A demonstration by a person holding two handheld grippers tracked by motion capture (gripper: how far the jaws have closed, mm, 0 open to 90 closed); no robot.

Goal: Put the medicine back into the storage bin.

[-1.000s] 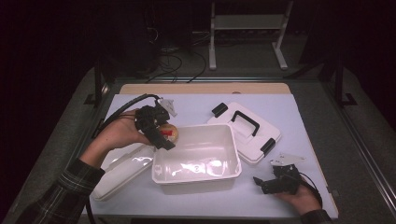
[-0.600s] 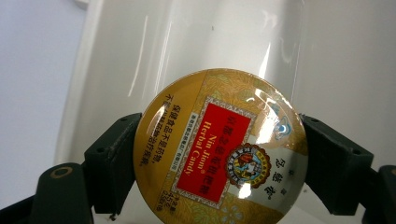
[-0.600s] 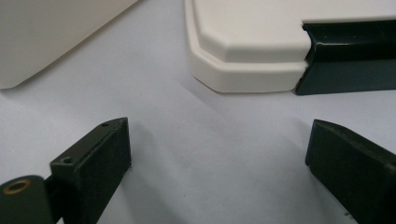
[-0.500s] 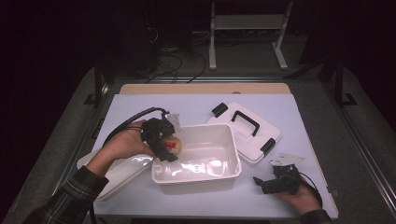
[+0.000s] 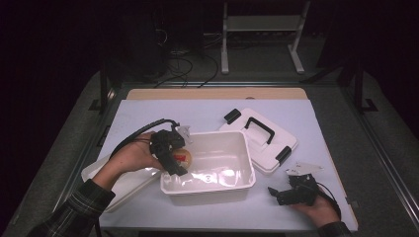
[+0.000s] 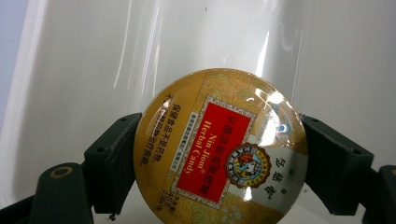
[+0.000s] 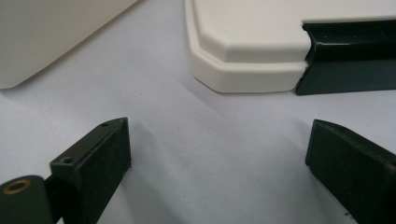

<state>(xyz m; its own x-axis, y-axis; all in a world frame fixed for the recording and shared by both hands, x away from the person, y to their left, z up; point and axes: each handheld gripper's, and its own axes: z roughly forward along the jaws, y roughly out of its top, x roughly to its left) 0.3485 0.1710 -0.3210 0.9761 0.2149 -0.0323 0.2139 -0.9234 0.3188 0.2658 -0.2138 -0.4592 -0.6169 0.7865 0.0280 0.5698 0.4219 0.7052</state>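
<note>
You worked at a table (image 5: pixel 212 111) covered in a pale bluish-white sheet, with a strip of bare wood along its far edge. The room beyond was dark; cables lay on the floor past the table, and the legs of a light-coloured stand (image 5: pixel 259 29) rose behind them.

On the sheet you had one open white tub (image 5: pixel 217 170), one white lid with a black handle and black clasps (image 5: pixel 259 138) lying just beside the tub's far right corner, and a second shallow white tray or lid (image 5: pixel 116 177) at the tub's left, partly under your left forearm. There was one round candy tin (image 6: pixel 219 147), gold with a red label. You held two grippers.

Your left gripper (image 5: pixel 174 157) was over the tub's left wall, pointing down into it. Its jaws stood wide yet pressed on the tin from both sides, so the tin was clamped on edge between them, face toward the camera, above the inside of the tub. Whether it touched the tub's floor could not be told.

Your right gripper (image 5: pixel 281 193) rested low at the near right of the table, well apart from the tub. Its jaws stood wide apart with nothing between them, aimed at a corner of the clasped lid (image 7: pixel 261 51). The tub's left wall was close under the left gripper's body.
</note>
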